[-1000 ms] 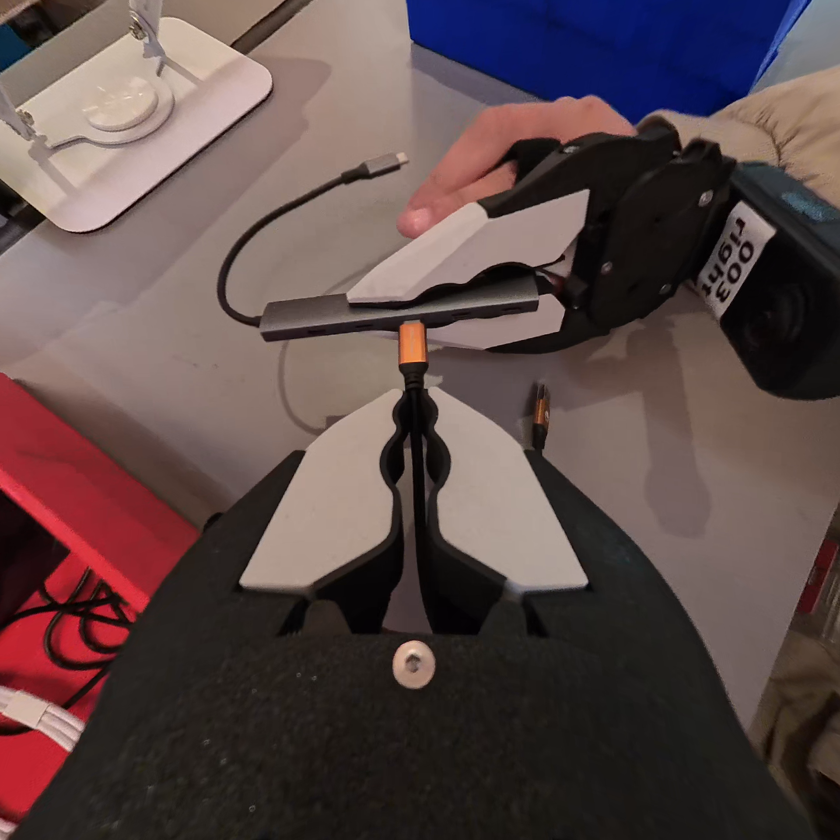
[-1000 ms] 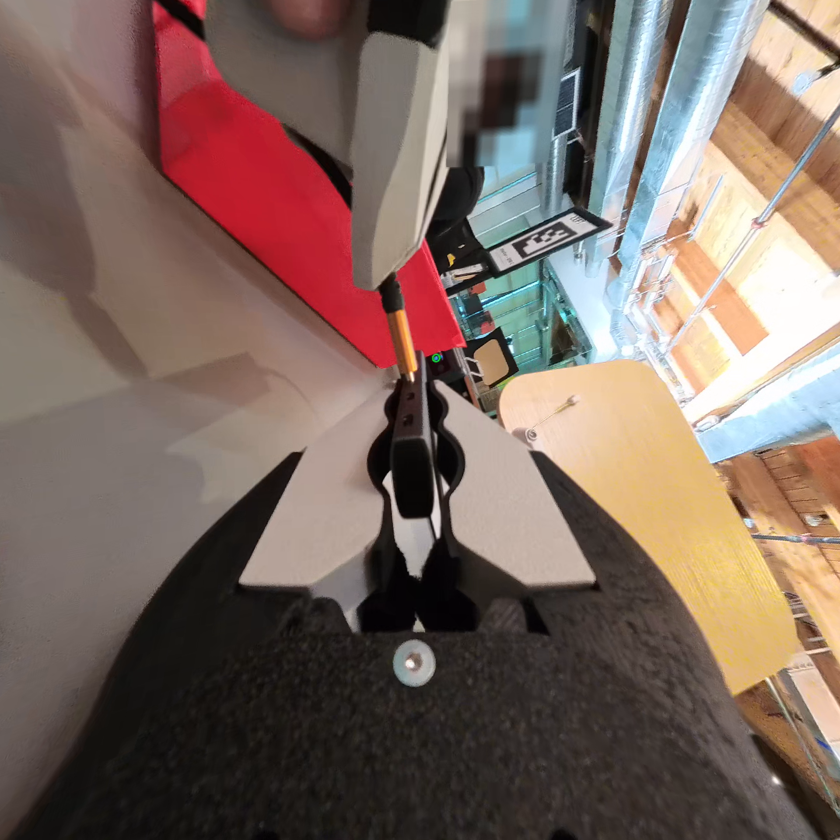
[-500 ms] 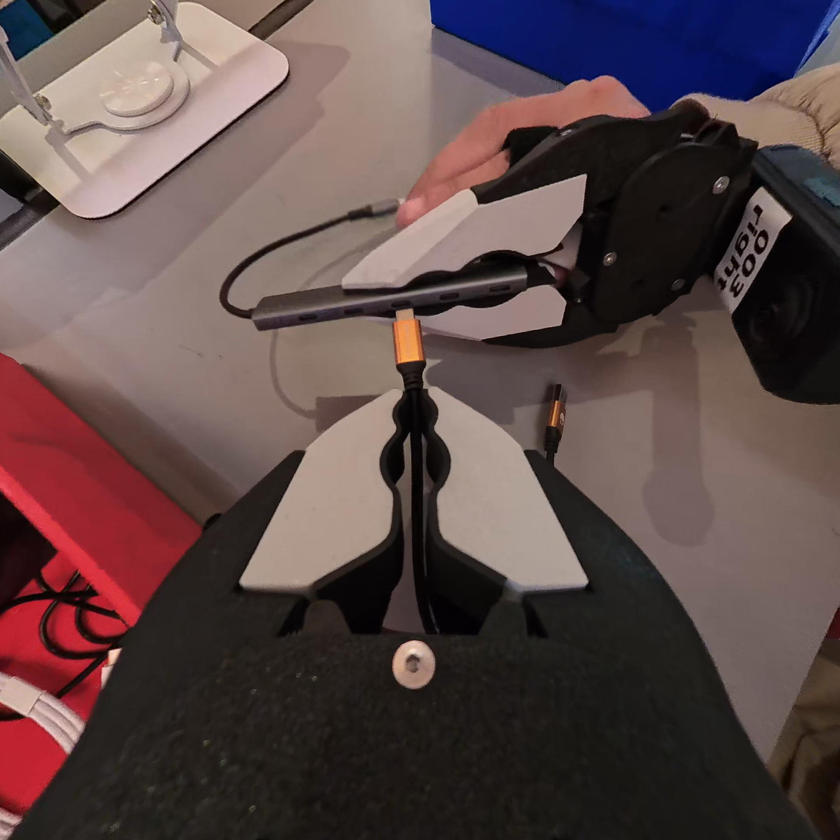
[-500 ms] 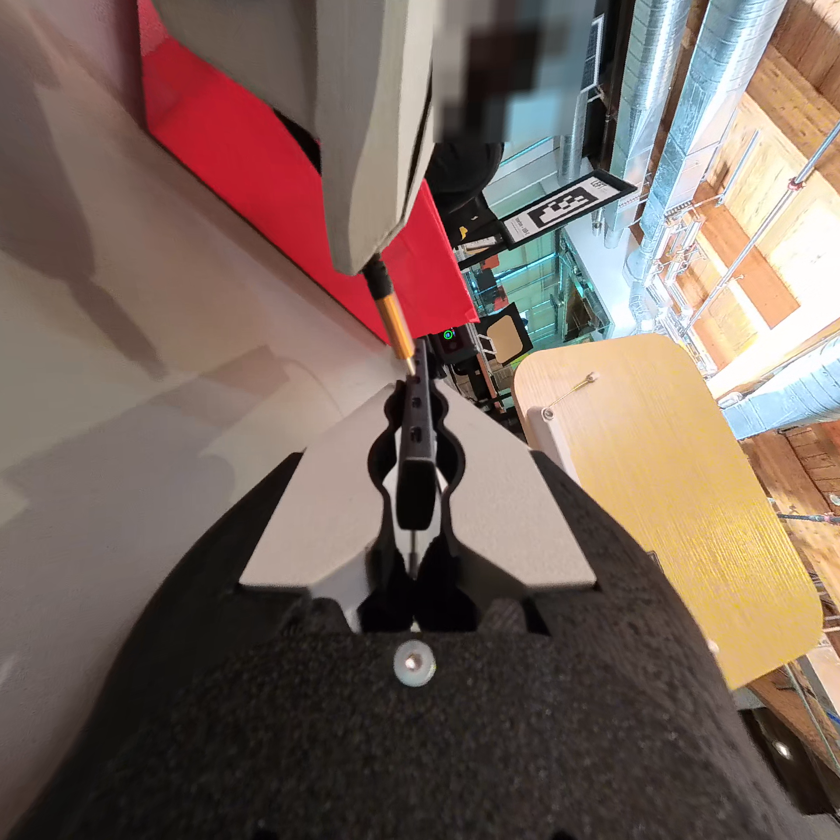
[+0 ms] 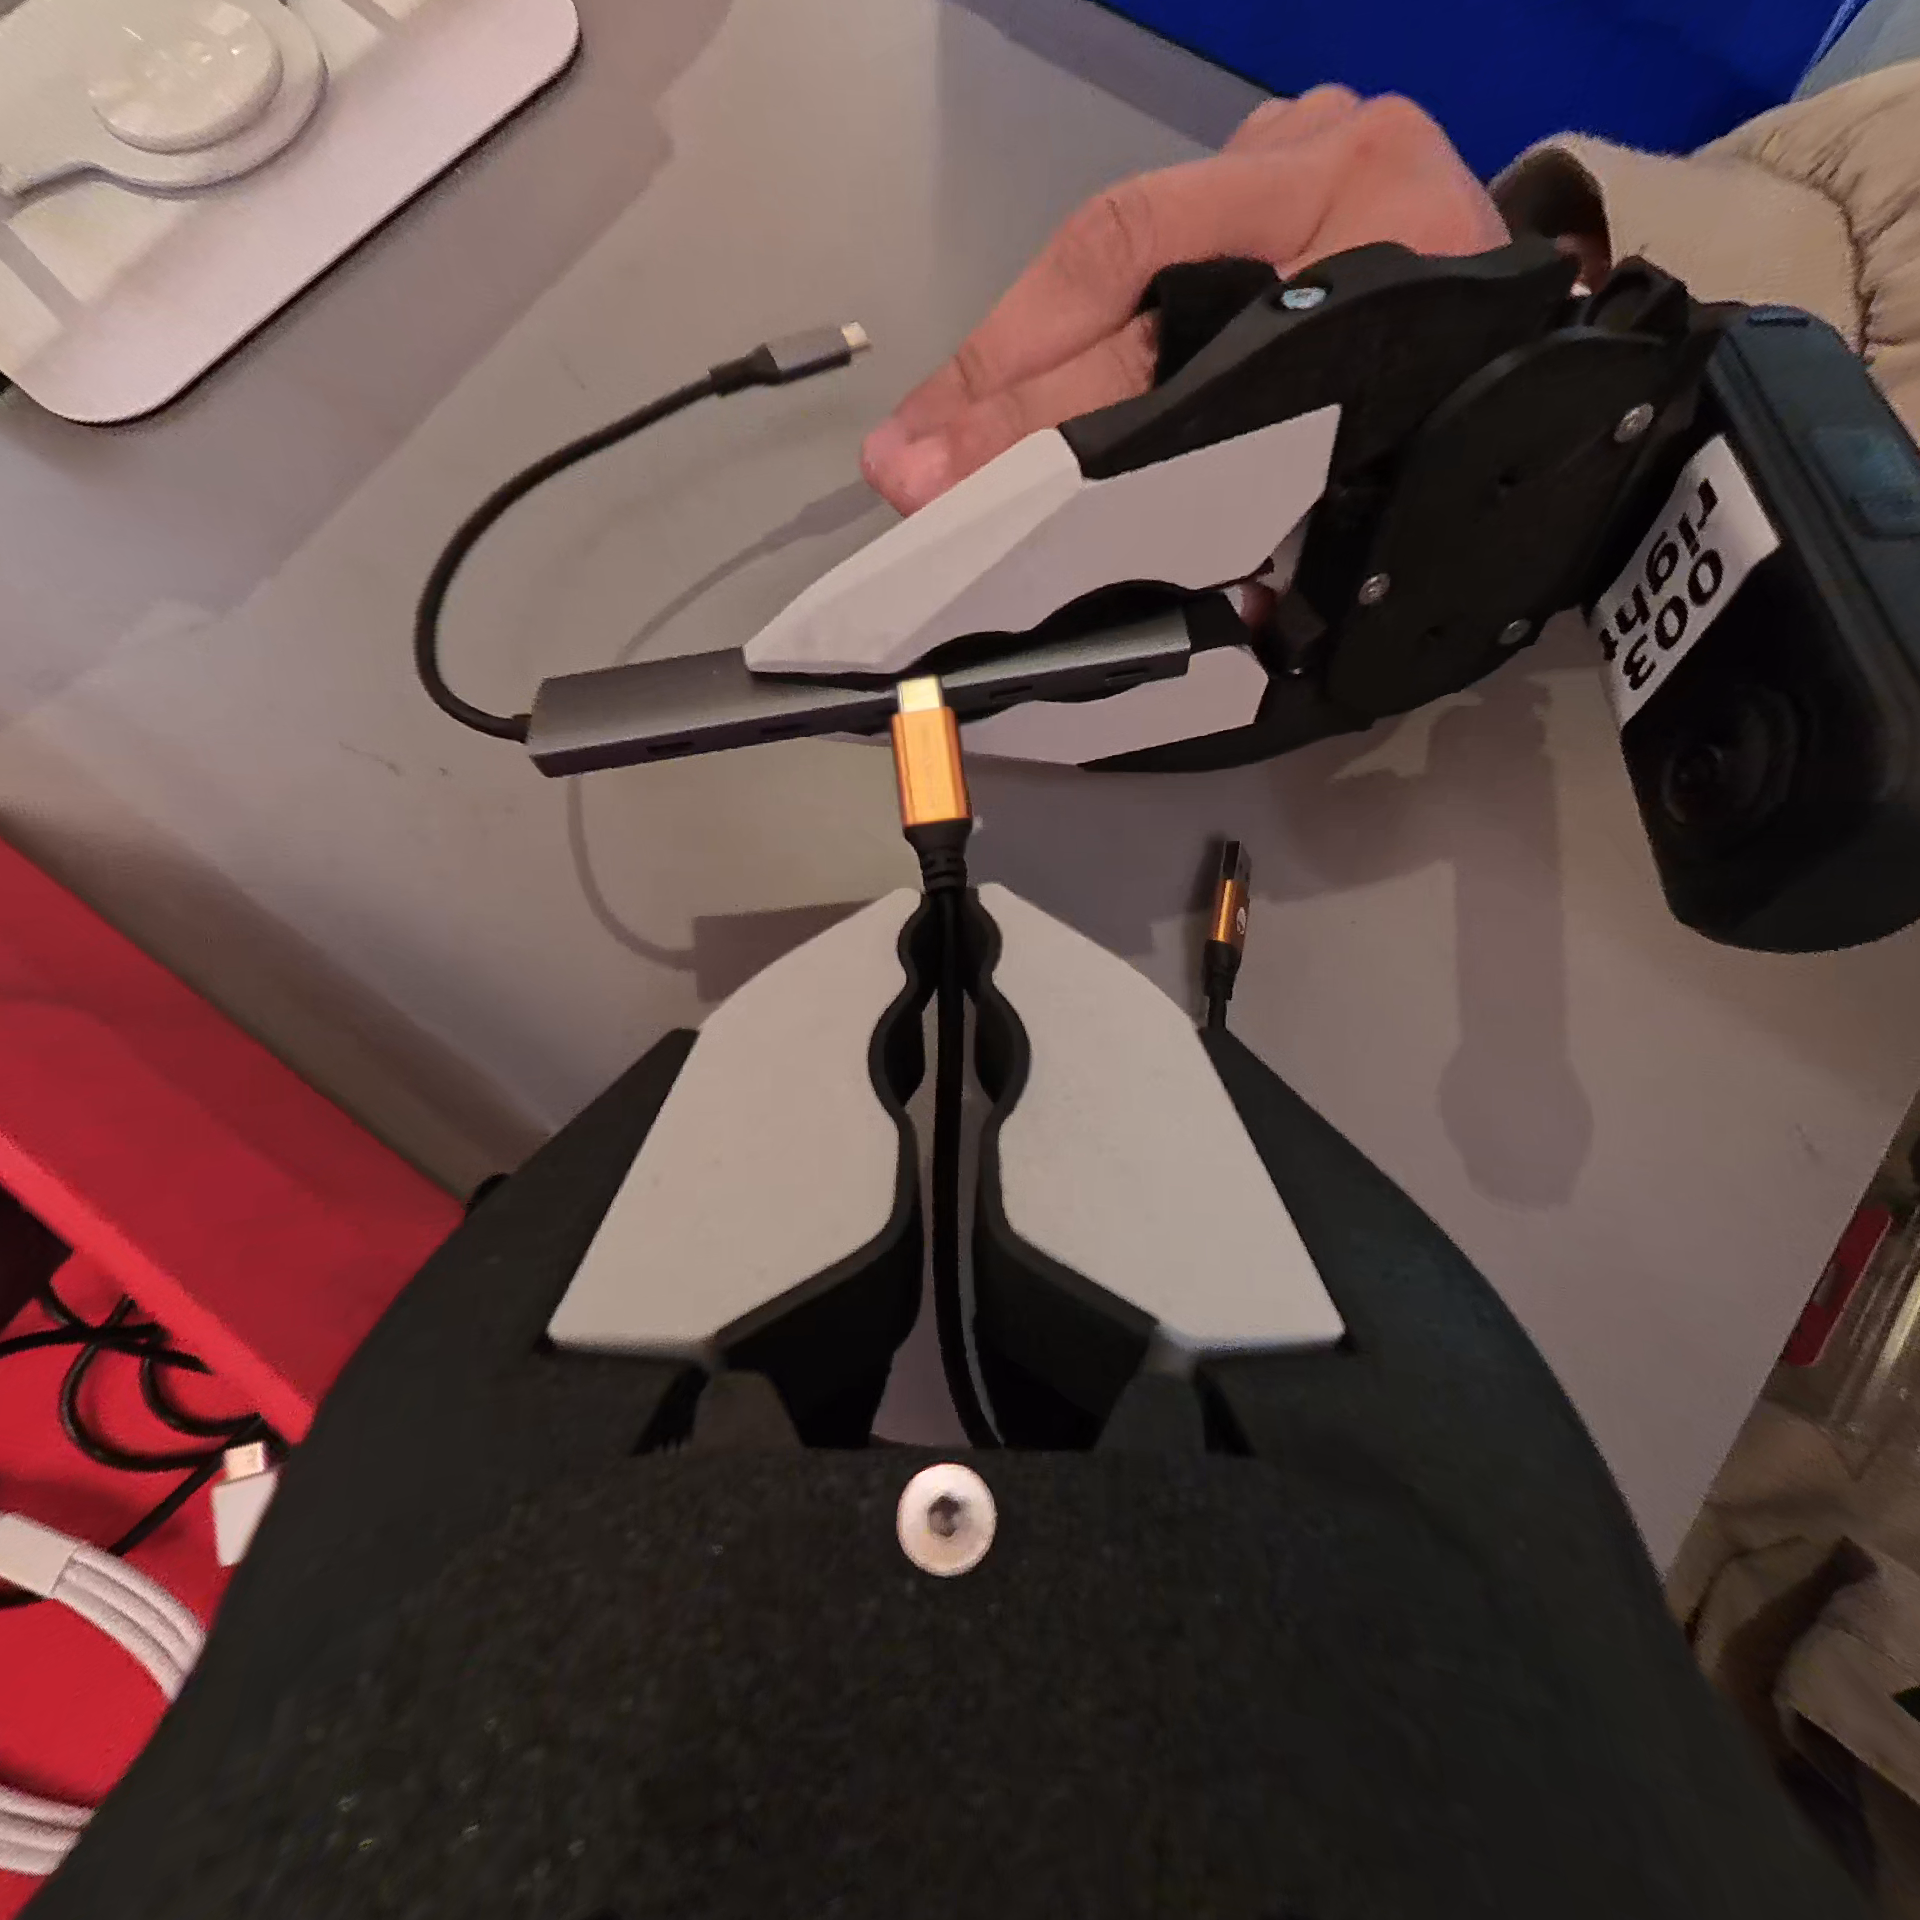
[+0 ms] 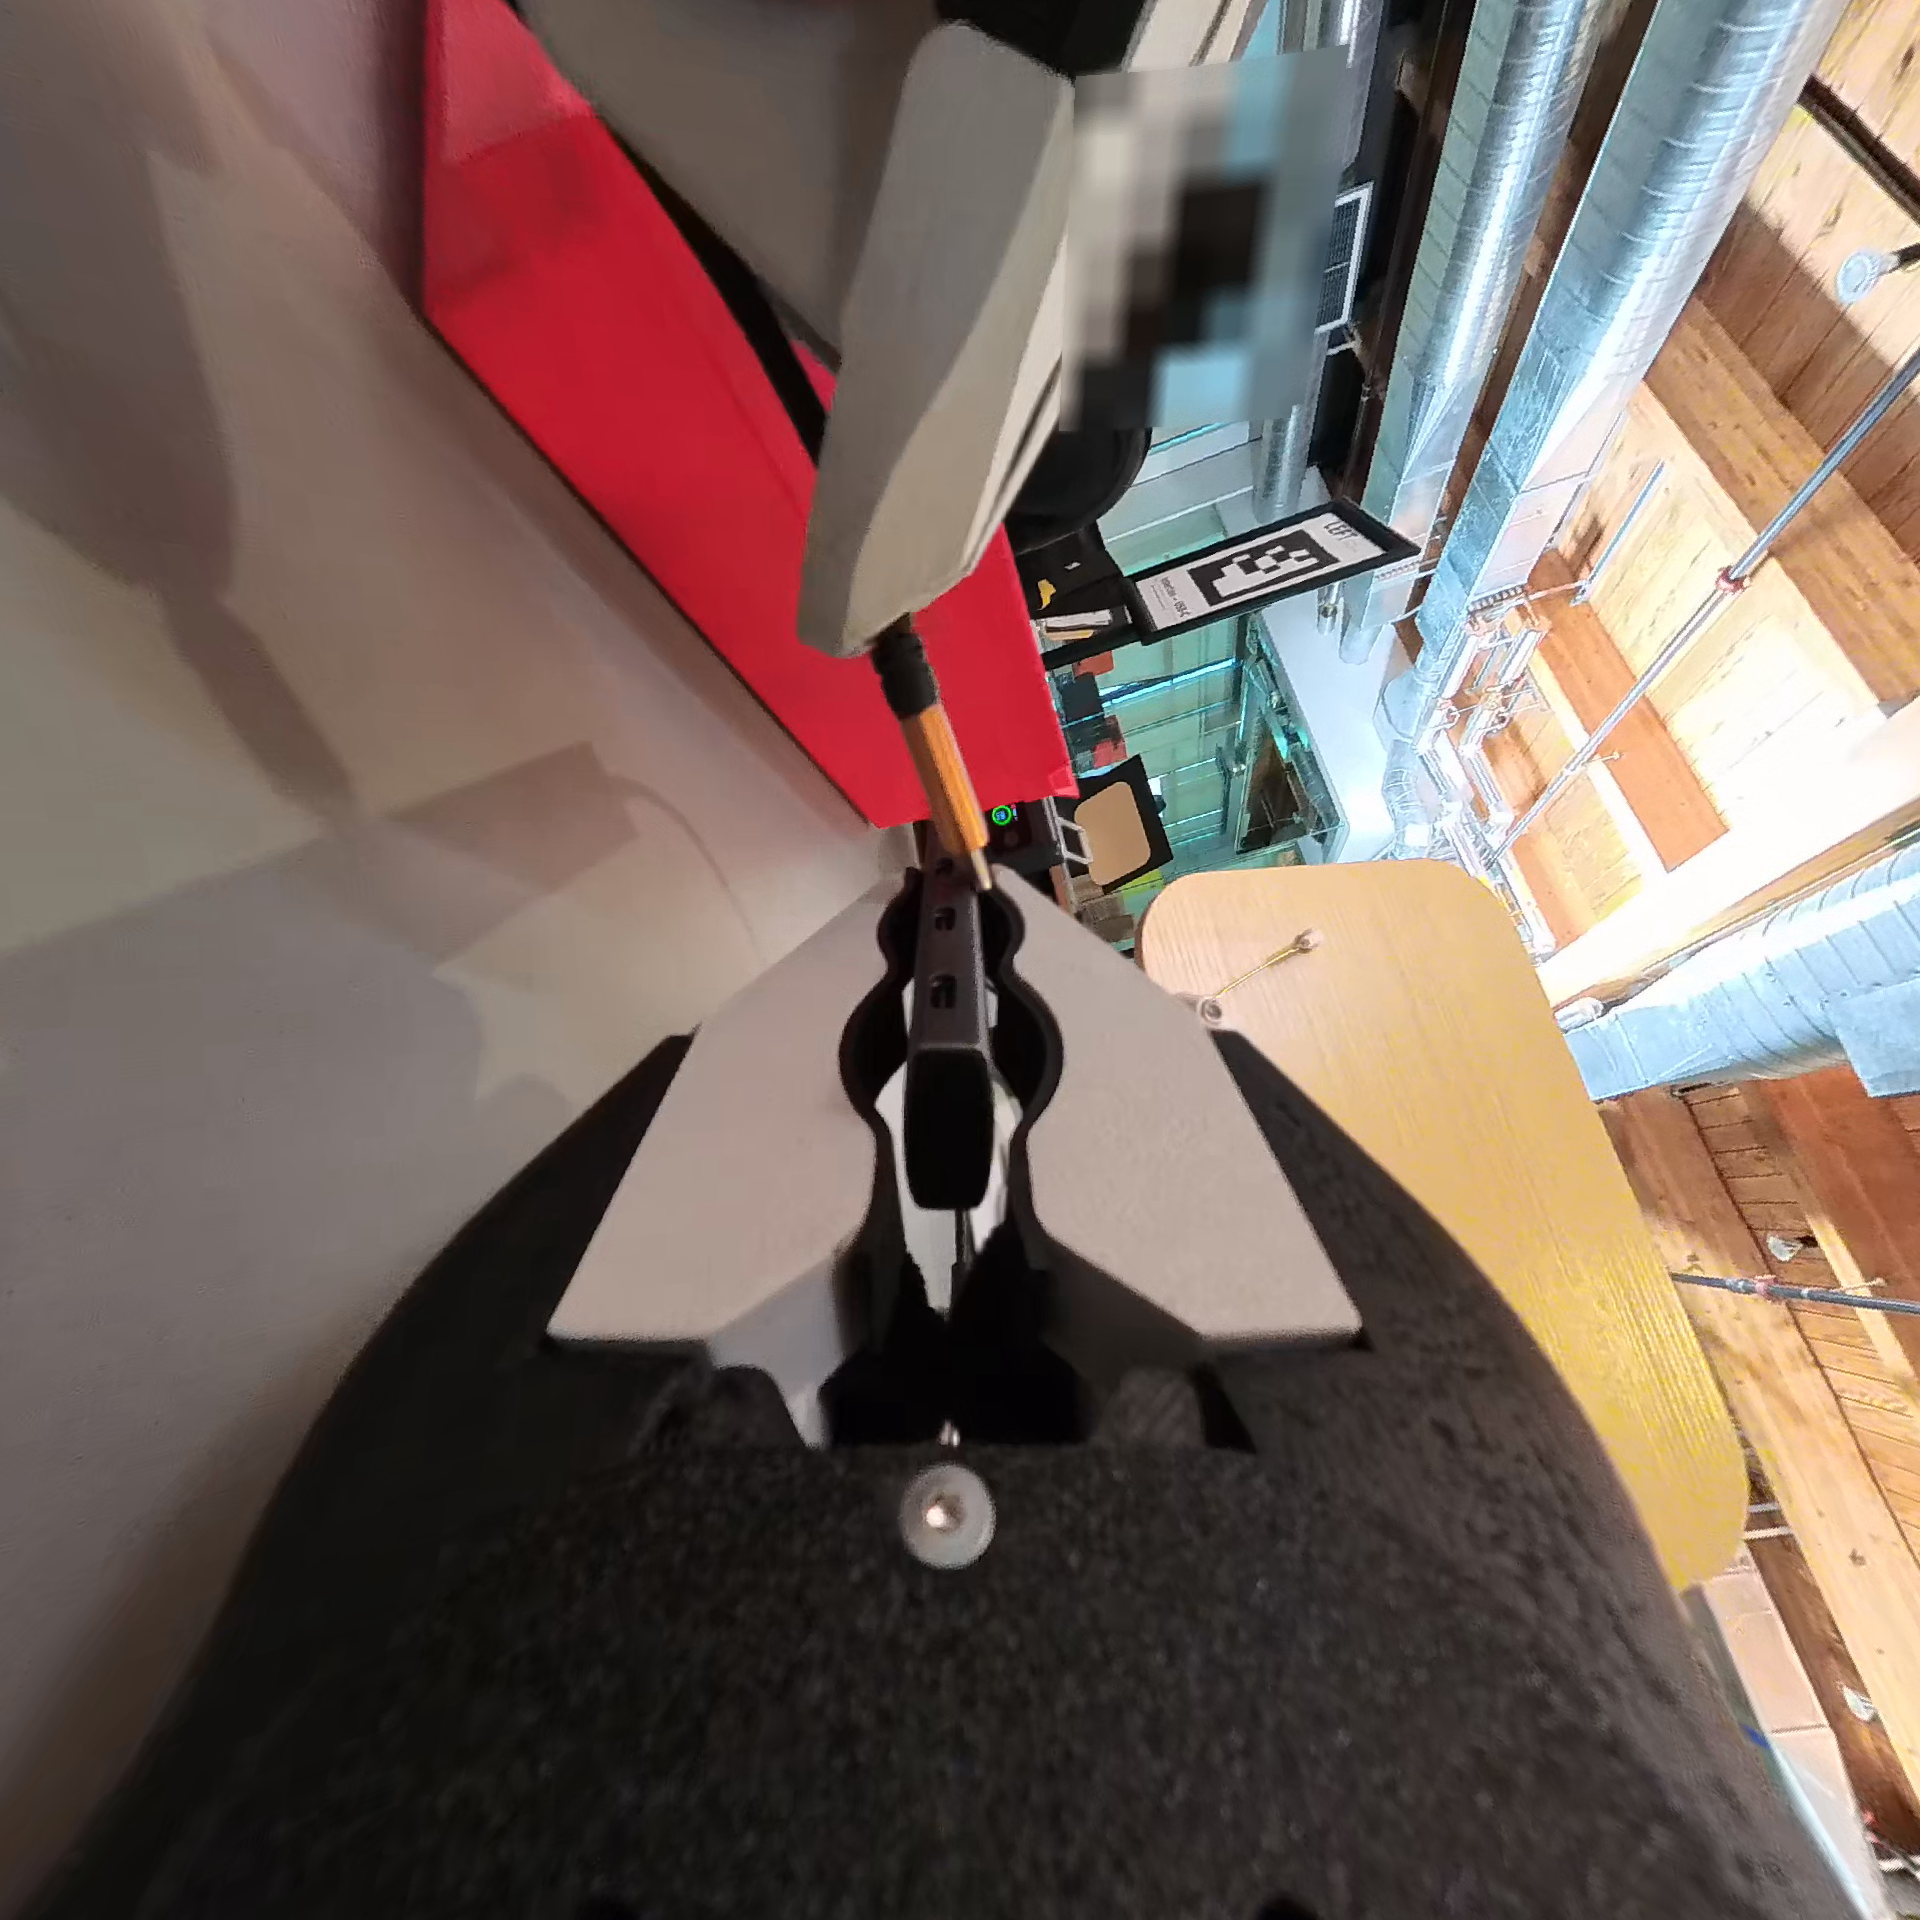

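My left gripper (image 5: pixel 943 891) is shut on a black cable just behind its orange plug (image 5: pixel 928 767). The plug's silver tip shows bare in front of the side of a grey hub (image 5: pixel 665 717), a little apart from its ports. My right gripper (image 5: pixel 764 681) is shut on the hub and holds it above the grey table (image 5: pixel 1558 1039). In the right wrist view the hub (image 6: pixel 948 977) sits edge-on between my right gripper's (image 6: pixel 951 899) fingers, with the orange plug (image 6: pixel 940 779) at its far end under the left gripper's finger (image 6: pixel 935 416).
The hub's own black lead ends in a plug (image 5: pixel 800 353) lying on the table. The cable's other orange plug (image 5: pixel 1228 909) lies right of my left gripper. A red bin (image 5: pixel 156 1195) with cables is at left, a white stand base (image 5: pixel 208 156) top left, a blue bin (image 5: pixel 1403 52) behind. Left tips to right tips: about 5 cm.
The orange plug was seated against the hub's side a second ago; it has since drawn back, and its silver tip now shows. The hub has tilted and shifted slightly in the right gripper.
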